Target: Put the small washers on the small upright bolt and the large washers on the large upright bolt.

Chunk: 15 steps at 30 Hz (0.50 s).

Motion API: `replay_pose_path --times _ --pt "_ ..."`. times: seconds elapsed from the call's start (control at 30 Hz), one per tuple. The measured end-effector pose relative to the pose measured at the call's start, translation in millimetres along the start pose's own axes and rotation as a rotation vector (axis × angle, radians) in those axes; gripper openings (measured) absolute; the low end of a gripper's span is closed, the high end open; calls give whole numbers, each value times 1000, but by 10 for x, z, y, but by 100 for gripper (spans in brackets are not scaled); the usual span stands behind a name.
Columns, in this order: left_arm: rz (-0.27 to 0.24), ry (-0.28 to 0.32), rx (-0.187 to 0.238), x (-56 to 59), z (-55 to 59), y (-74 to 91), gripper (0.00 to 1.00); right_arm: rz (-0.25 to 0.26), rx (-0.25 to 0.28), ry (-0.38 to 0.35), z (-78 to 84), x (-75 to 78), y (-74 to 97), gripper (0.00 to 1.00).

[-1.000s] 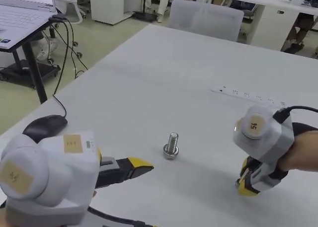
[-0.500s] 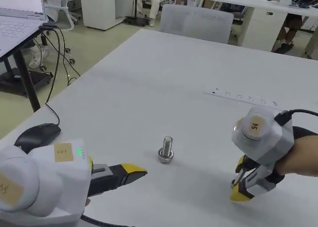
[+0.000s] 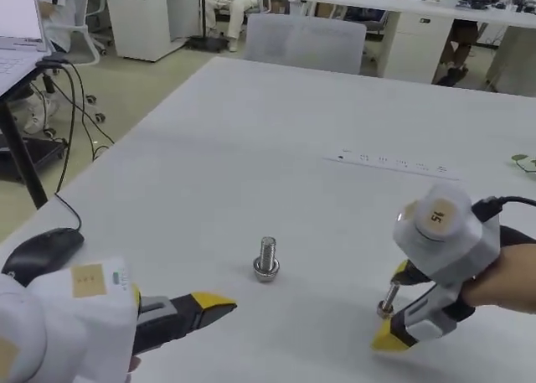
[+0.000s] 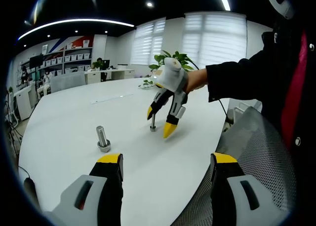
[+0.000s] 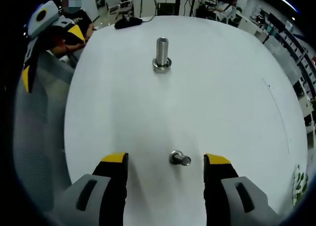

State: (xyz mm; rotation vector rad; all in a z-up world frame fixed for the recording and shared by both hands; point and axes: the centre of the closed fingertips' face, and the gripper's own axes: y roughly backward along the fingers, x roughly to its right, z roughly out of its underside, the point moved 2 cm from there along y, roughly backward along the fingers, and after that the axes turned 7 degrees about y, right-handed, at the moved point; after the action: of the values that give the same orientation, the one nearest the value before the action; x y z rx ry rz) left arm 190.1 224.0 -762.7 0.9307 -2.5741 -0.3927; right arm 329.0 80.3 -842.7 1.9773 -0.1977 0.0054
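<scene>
Right gripper view has the small bolt [image 5: 179, 158] standing on the white tabletop [image 5: 237, 77] between the right hand-held gripper's [image 5: 167, 160] own jaws. There is a gap on each side of it, narrower toward one jaw. Those jaws are spread wide and hold nothing. Straight ahead of this hand-held gripper, well apart from it, the large bolt [image 5: 162, 54] stands upright with a ring around its foot.

From the left gripper view, the left hand-held gripper [image 4: 168, 161] is likewise spread wide and empty. The large bolt [image 4: 102, 138] stands ahead of it, off toward its left jaw, and the small bolt [image 4: 153, 123] stands farther ahead.

In the head view, the right hand-held gripper [image 3: 394, 307] is tipped steeply, yellow tips down at the tabletop [image 3: 251, 148], one tip on either side of the small bolt [image 3: 388, 300]. A hand [image 3: 502, 278] grasps it from behind. The left hand-held gripper [image 3: 213, 303] lies low and nearly level, its tips stopping short of the large bolt [image 3: 266, 260]. A mouse [image 3: 42, 253] rests beside the left hand-held gripper's body. A power strip [image 3: 389, 161] lies well beyond both bolts.
</scene>
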Motion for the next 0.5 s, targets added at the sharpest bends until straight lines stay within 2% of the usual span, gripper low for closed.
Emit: replay_pose_path --times 0.3,0.5 --pt "3 -19 -25 9 28 -27 72 33 71 -56 39 -70 86 73" --pt "6 -12 -18 1 10 -18 73 59 119 -94 33 -143 178 75"
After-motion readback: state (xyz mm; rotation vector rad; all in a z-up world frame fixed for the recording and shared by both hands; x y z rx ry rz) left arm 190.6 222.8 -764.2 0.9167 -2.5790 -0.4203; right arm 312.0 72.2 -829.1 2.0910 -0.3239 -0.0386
